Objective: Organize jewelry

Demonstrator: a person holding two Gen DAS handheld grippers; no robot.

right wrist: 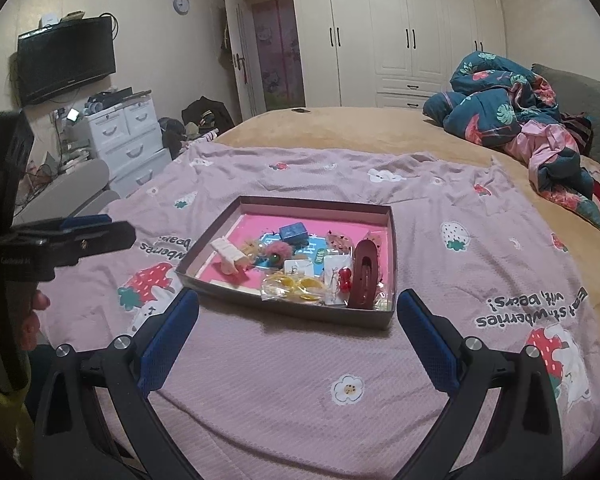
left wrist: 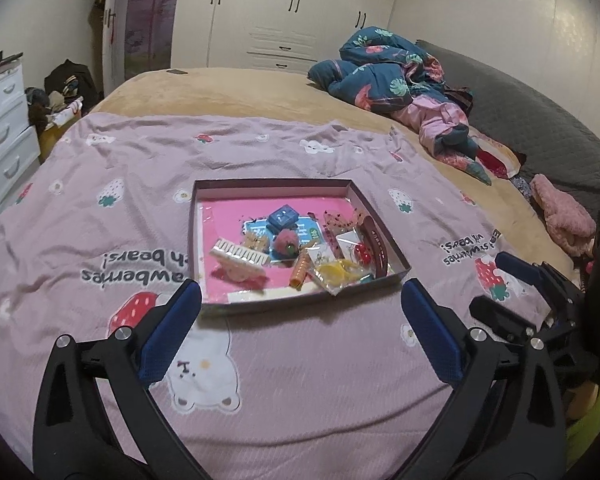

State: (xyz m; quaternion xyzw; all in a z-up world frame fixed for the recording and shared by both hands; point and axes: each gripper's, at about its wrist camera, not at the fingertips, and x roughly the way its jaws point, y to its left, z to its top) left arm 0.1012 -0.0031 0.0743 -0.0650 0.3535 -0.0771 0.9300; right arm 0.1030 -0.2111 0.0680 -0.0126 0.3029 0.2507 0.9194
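Observation:
A shallow box (left wrist: 276,185) (right wrist: 312,203) with a pink floor lies on the pink bedspread. It holds a cream hair claw (left wrist: 238,256) (right wrist: 229,251), a small blue box (left wrist: 283,217) (right wrist: 294,232), a pink pompom (left wrist: 287,242) (right wrist: 277,251), a dark red hair clip (left wrist: 378,246) (right wrist: 364,274), red cherry beads (right wrist: 344,278), and yellow rings in a clear bag (left wrist: 338,274) (right wrist: 296,283). My left gripper (left wrist: 300,300) is open and empty just in front of the box. My right gripper (right wrist: 298,312) is open and empty at the box's near edge.
The pink strawberry bedspread (left wrist: 300,380) (right wrist: 300,380) covers the near part of the bed. A crumpled blue quilt and clothes (left wrist: 396,80) (right wrist: 512,108) lie at the back right. White drawers (right wrist: 128,136) stand left of the bed. The other gripper shows at each view's side.

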